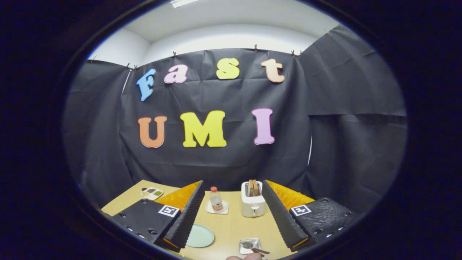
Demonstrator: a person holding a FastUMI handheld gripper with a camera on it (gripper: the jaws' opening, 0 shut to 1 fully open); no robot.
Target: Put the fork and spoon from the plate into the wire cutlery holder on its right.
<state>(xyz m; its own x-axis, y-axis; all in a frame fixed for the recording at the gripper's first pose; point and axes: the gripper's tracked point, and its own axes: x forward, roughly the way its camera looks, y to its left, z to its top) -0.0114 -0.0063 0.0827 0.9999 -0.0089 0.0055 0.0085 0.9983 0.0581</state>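
A hand shows nearest, just before a small silver tray with cutlery lying in it. The green plate to its left looks bare. The tongs stand wide open and grip nothing. I cannot tell if this tray is the wire holder, so the step is unsure.

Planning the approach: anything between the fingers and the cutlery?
Nothing visible. The open fingers flank the cutlery on its small silver tray; toaster and bottle stand beyond it. A hand shows just beside the tray.
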